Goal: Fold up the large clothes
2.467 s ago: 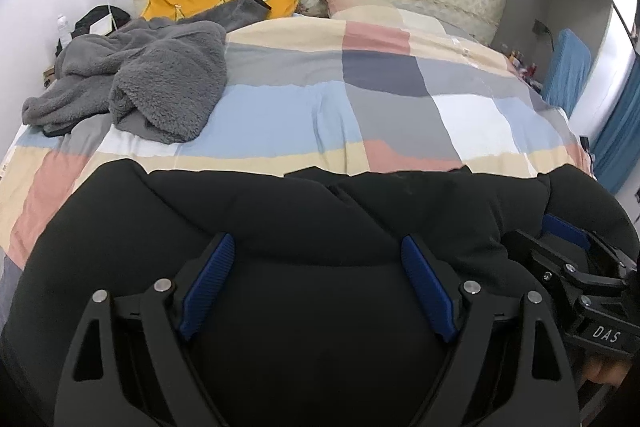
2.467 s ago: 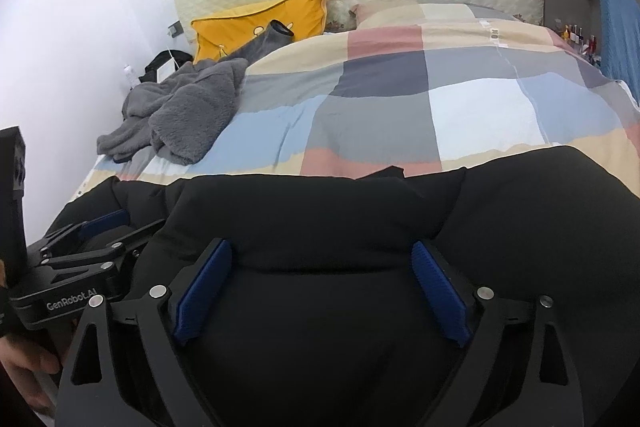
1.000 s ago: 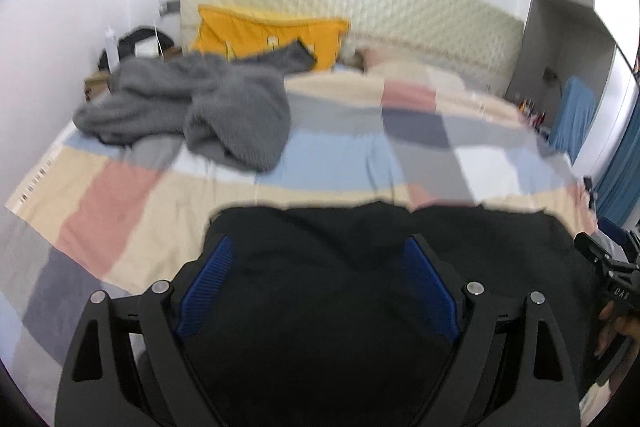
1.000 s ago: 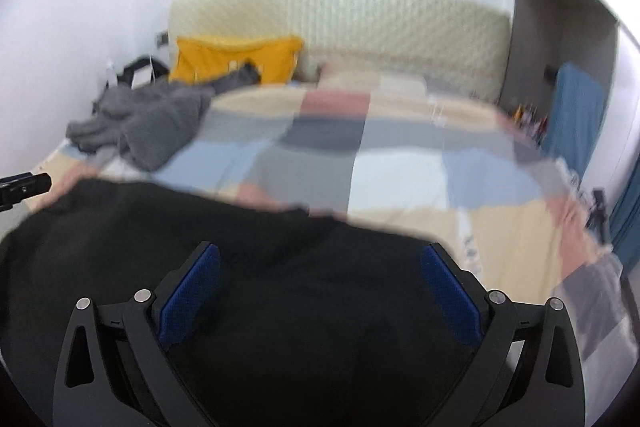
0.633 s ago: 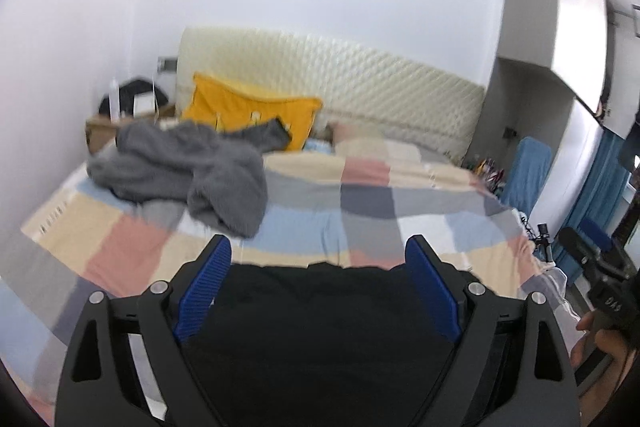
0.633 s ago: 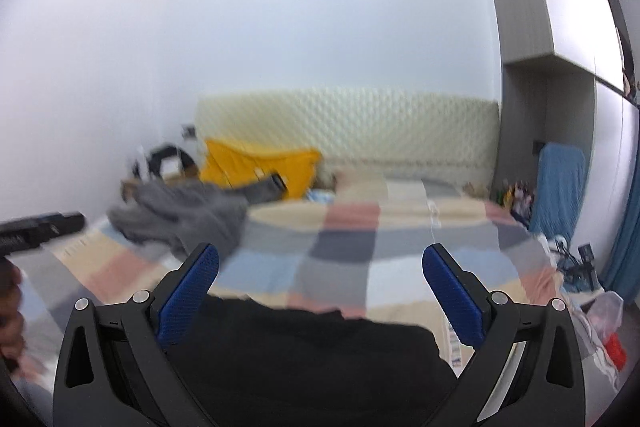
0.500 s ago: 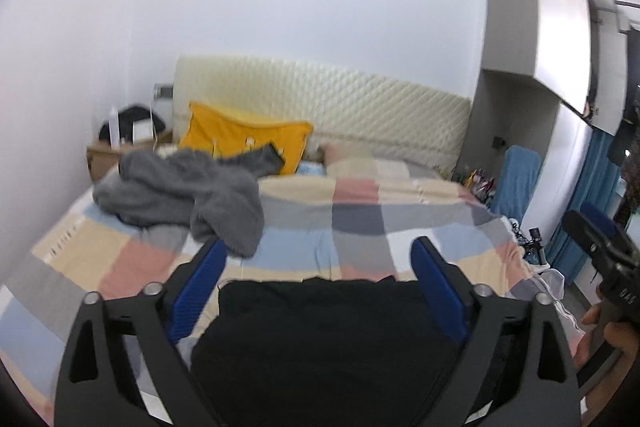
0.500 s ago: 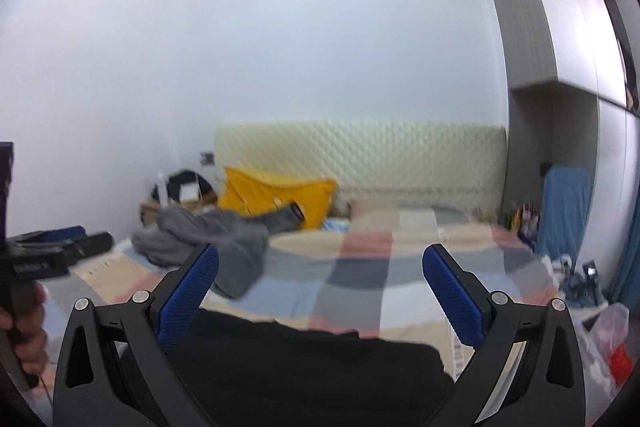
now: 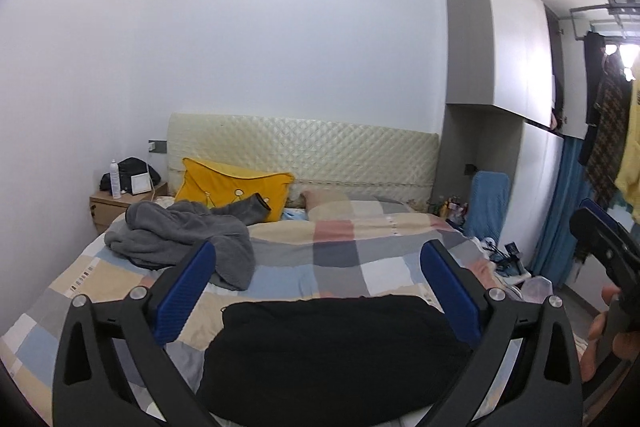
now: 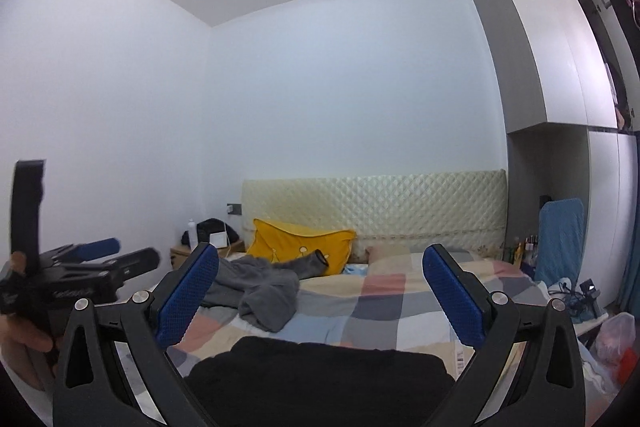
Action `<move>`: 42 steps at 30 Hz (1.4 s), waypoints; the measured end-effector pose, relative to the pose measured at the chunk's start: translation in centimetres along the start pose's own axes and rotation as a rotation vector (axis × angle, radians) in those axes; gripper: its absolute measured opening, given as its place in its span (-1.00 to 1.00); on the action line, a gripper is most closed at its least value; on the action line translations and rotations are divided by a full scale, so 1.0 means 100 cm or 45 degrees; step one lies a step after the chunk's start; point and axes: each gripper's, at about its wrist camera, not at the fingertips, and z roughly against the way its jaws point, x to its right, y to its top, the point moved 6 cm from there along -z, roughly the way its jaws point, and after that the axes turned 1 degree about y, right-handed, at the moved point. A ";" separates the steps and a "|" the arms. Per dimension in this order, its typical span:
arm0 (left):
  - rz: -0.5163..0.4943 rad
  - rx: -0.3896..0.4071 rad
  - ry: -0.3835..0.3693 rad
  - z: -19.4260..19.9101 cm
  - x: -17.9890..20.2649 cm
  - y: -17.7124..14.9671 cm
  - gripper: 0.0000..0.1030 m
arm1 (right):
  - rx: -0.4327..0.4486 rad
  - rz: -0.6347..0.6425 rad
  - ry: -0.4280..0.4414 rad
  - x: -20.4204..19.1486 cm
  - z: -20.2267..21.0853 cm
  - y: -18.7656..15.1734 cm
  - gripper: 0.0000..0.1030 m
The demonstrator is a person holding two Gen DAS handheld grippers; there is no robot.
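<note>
Black garment (image 9: 336, 351) sits as a compact, roughly rectangular bundle at the foot of the bed (image 9: 352, 259), on the checked cover, edges fairly square from what I can see. Both claws are up above it and touching nothing: left gripper (image 9: 318, 291) is spread wide with nothing between the blue pads (image 9: 188, 287), and right gripper (image 10: 320, 299) is the same, wide and empty.

My read is this piece looks folded and the next one up is probably the grey fleece (image 9: 180, 239), crumpled well apart near the yellow pillow (image 9: 232, 187). If so, I'd reach past the black bundle without dragging across it, grab the fleece by two distinct points like shoulders or hem rather than a random wad, and lay it flat on the bare part of the cover before folding. It's thick and fluffy, so it'll likely need a deep pinch.

View differences: left cam shows the far edge of the black bundle and more of the cover around it, plus hanging clothes (image 9: 616, 131) at far right. Right cam looks higher, mostly wall, but catches the left gripper (image 10: 100, 259) from the side and a bag (image 10: 618, 343) on the floor.
</note>
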 end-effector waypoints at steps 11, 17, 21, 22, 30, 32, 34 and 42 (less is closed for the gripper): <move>0.017 -0.129 0.015 0.016 0.013 -0.050 0.98 | -0.106 -0.071 -0.053 0.001 0.029 -0.046 1.00; 0.000 -0.253 0.043 0.009 0.011 -0.086 0.98 | -0.158 -0.104 -0.085 0.003 0.036 -0.073 1.00; 0.015 -0.320 0.074 0.008 0.008 -0.111 0.98 | -0.213 -0.118 -0.100 0.007 0.035 -0.091 1.00; 0.022 -0.331 0.075 0.006 0.007 -0.118 0.98 | -0.224 -0.124 -0.106 0.008 0.035 -0.096 1.00; 0.027 -0.438 0.088 -0.011 0.017 -0.154 0.98 | -0.401 -0.228 -0.108 0.012 0.015 -0.156 1.00; 0.027 -0.461 0.095 -0.013 0.016 -0.160 0.98 | -0.430 -0.209 -0.109 0.011 0.012 -0.166 1.00; 0.031 -0.481 0.112 -0.016 0.014 -0.165 0.98 | -0.458 -0.187 -0.111 0.010 0.013 -0.174 1.00; 0.064 -0.519 0.132 -0.027 0.006 -0.177 0.98 | -0.519 -0.185 -0.139 0.018 0.013 -0.188 1.00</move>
